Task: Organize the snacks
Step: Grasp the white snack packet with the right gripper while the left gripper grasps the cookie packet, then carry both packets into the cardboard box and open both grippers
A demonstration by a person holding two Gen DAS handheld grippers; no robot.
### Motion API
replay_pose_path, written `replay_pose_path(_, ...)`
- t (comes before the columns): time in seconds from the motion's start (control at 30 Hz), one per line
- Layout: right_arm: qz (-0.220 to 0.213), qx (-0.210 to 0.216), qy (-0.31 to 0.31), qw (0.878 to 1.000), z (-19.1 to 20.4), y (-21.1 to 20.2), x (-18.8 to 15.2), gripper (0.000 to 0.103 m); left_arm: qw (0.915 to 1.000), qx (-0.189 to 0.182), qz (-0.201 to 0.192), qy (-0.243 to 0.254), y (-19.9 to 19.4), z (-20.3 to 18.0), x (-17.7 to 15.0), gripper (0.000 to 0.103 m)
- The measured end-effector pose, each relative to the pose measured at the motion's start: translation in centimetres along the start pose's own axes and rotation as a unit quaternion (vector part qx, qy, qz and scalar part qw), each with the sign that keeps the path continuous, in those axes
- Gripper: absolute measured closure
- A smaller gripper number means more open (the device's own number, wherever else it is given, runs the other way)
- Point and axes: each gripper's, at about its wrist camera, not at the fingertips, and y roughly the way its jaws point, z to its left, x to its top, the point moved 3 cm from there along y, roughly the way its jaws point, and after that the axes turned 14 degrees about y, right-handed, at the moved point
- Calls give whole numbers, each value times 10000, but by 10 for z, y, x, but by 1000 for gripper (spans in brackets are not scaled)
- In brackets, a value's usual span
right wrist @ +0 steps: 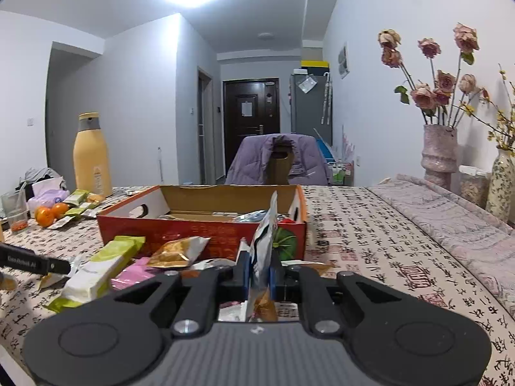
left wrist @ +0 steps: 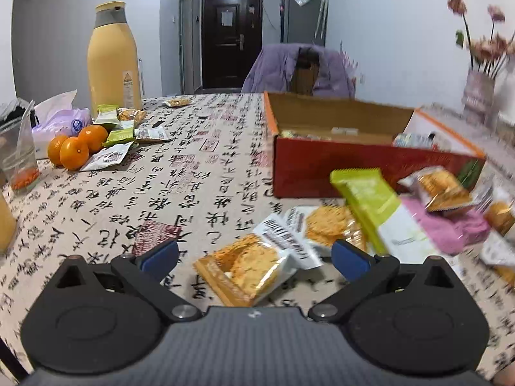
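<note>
My left gripper (left wrist: 254, 254) is open, low over the table, with an orange cracker packet (left wrist: 248, 267) lying between its blue pads. More snack packets lie to its right: a cracker packet (left wrist: 325, 225), a green-and-white packet (left wrist: 376, 206) and a pink one (left wrist: 450, 225). The open red cardboard box (left wrist: 322, 167) stands behind them with some snacks inside. My right gripper (right wrist: 259, 273) is shut on a white snack packet (right wrist: 265, 238), held upright just in front of the box (right wrist: 199, 234). The left gripper's tip (right wrist: 35, 262) shows at the left edge of the right wrist view.
A yellow bottle (left wrist: 111, 61), oranges (left wrist: 77, 146), several packets (left wrist: 122, 132) and a plastic cup (left wrist: 19, 157) sit at the table's far left. Flower vases (right wrist: 439, 151) and a folded cloth (right wrist: 450, 218) lie on the right. A chair with a purple jacket (left wrist: 299, 67) stands behind the table.
</note>
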Motion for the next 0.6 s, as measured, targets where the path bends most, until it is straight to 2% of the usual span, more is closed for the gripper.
replay_pose_path(0.13,0,-21,56,10000,-3,1,0,92,9996,-102,222,125,14,4,0,1)
replay_pose_path(0.33,19,23,82,10000,-3,2,-1,92,9991,-297,311,28,22,9,-2,27)
replay_pose_path(0.37,16,33,90,10000,-3,2,-1,92,9990,-317,310,27,22,9,-3,29)
replay_pose_path(0.4,12,36,96,9999,-3,1,-1,92,9991,-303,302,43,21,8,-3,30)
replay_pose_path(0.47,15,48,114,9999,-4,1,-1,92,9992,-295,275,68,19,8,-4,41)
replay_pose_path(0.53,21,65,138,9999,-4,1,-1,92,9993,-290,236,12,17,8,-5,45)
replay_pose_path(0.6,37,98,172,9998,-5,1,-1,92,9995,-258,199,-55,14,10,-4,54)
